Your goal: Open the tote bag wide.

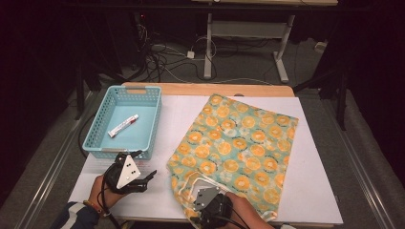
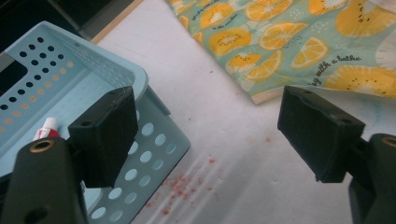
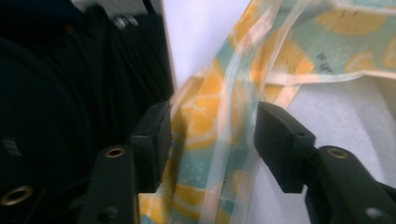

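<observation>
White foam covers the bench where my right tool [image 1: 200, 188] straddles the near corner of the orange-print bag [image 1: 239, 143], jaws apart around its handle to grab it, while left of the bag my left tool [image 1: 149, 175] waits open beside the blue basket [image 1: 107, 102] holding a tube [image 1: 123, 125].

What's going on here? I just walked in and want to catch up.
A person works at a white table with two tools. The right hand-held gripper is at the near corner of an orange-print cloth bag, jaws apart around its fabric. The left hand-held gripper sits open beside a blue basket holding a small tube.
</observation>
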Motion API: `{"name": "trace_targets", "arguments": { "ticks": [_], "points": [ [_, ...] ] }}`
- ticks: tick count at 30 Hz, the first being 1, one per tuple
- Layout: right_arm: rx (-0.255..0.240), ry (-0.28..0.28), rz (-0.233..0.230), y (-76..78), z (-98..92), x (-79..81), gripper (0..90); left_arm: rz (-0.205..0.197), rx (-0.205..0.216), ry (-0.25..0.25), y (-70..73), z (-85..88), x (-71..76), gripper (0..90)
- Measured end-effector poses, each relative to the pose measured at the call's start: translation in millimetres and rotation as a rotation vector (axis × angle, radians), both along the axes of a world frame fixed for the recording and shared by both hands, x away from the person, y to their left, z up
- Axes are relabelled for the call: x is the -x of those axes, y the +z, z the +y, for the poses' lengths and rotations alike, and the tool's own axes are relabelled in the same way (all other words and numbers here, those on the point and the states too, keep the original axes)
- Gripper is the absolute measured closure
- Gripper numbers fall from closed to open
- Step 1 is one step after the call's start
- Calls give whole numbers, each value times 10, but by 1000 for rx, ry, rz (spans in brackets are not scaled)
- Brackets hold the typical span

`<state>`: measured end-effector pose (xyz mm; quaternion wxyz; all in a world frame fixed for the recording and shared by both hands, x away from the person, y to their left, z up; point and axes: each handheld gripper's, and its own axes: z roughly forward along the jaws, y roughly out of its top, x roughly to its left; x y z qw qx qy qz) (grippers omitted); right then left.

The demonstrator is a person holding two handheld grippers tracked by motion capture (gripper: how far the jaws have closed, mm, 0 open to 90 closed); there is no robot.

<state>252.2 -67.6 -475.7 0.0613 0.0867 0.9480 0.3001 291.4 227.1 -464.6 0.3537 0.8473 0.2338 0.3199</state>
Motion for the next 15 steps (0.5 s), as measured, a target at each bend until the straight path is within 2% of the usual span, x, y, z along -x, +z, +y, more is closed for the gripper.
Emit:
{"name": "trace_targets", "arguments": {
  "ticks": [1,2,3,5,9,11,13,14,15],
  "points": [
    [0,0,0,0,0,0,578,-1,0,0,1,1,2,196],
    [2,-17,-25,18,-11,-6,782,0,0,1,1,2,3,196],
    [2,-17,-25,18,-11,-6,782,-1,2,1,-1,1,3,196],
    [-9,-19,-28,30,-34,-28,872,1,-2,0,-1,0,1,196],
    [-66,-77,-86,137,-95,-62,880,0,-7,-2,0,-6,0,196],
    [-114,-123,-122,248,-174,-122,881,1,-6,-2,-2,-5,-3,196],
    [-157,-159,-139,336,-257,-181,880,3,-6,-1,-6,-3,-7,196],
    [-184,-207,-176,427,-347,-244,880,3,-7,-1,-7,-4,-9,196],
    [-184,-207,-176,427,-347,-244,880,4,-9,-1,-8,-5,-10,196]
  ]
}}
